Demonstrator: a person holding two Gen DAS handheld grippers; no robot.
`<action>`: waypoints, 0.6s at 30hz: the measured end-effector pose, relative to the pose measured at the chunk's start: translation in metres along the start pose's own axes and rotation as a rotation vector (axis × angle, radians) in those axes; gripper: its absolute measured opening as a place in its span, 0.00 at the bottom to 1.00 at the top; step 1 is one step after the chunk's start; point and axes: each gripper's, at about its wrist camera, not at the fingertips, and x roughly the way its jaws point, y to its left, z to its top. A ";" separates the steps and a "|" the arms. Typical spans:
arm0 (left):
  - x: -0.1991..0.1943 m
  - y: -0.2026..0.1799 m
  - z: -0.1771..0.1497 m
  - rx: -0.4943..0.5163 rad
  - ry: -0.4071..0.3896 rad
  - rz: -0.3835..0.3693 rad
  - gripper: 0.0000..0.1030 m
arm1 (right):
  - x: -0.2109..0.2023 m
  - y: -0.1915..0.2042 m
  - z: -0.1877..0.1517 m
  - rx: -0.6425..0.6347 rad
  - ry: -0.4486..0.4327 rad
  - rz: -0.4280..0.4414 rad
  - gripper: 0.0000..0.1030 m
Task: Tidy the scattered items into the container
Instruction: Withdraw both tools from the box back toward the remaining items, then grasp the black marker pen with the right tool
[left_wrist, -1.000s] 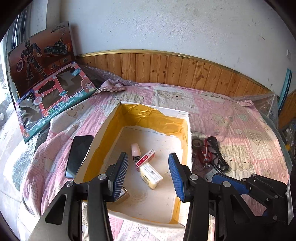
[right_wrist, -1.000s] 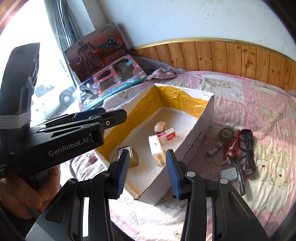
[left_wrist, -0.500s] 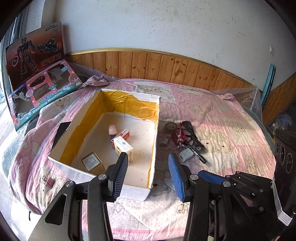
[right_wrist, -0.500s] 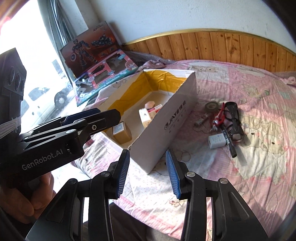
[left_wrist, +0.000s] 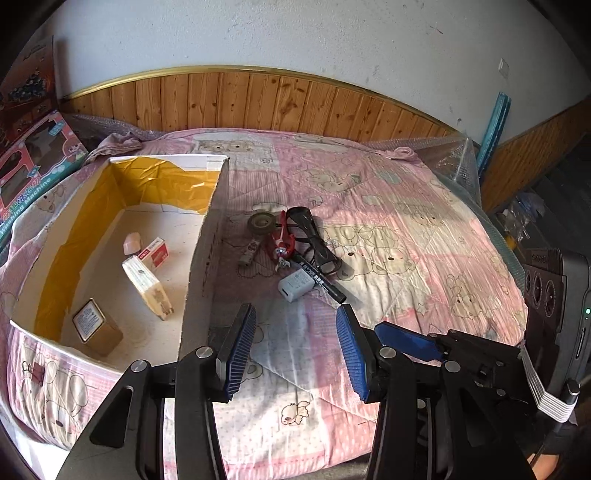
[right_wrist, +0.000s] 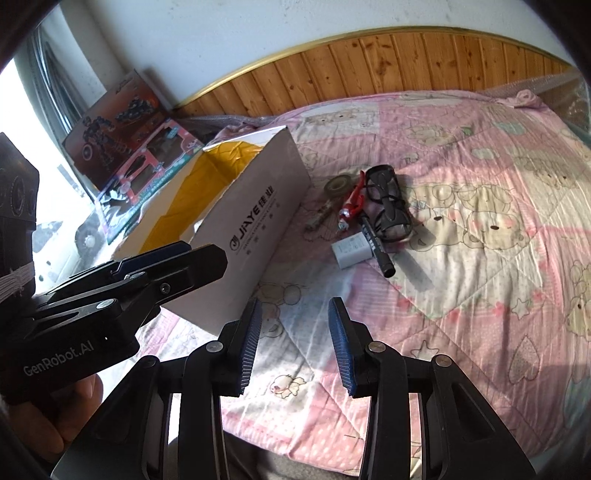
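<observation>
Setting: we hold two claws above a bed covered by a pink quilt printed with cartoon bears (left_wrist: 388, 236), set against a wood-panelled wall.
Left claw (left_wrist: 297, 345): its blue-padded jaws stand apart with nothing between them, above the quilt near the bed's front edge.
Right claw (right_wrist: 293, 341): likewise spread and empty, just beside the left claw, which shows at the left of its view.
Container: a white cardboard box lined with yellow tape (left_wrist: 201, 236) sits open-topped on the left part of the bed.
Inside the box: a cream rectangular packet (left_wrist: 147, 286), a small red and white carton (left_wrist: 154, 253), a pale pink eraser-like block (left_wrist: 132, 243) and a small brown tin with a white label (left_wrist: 96, 326).
Loose items: clustered on the quilt just right of the box are a grey roll of tape (left_wrist: 261, 222), a red-handled tool (left_wrist: 282, 240), black-framed glasses (left_wrist: 314, 240), a black marker pen (left_wrist: 321, 282), a white plug-in charger (left_wrist: 295, 286) and a small metal piece (left_wrist: 249, 254).
Beside the bed: two toy boxes (right_wrist: 125, 136) lean at the far left.
</observation>
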 end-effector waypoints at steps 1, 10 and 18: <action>0.007 0.000 0.000 -0.005 0.012 -0.010 0.46 | 0.003 -0.004 0.000 0.006 0.006 -0.010 0.39; 0.074 0.006 0.010 -0.061 0.113 -0.066 0.49 | 0.032 -0.045 0.020 0.044 0.038 -0.111 0.38; 0.116 0.013 0.031 -0.070 0.160 -0.056 0.49 | 0.074 -0.070 0.047 0.006 0.096 -0.135 0.38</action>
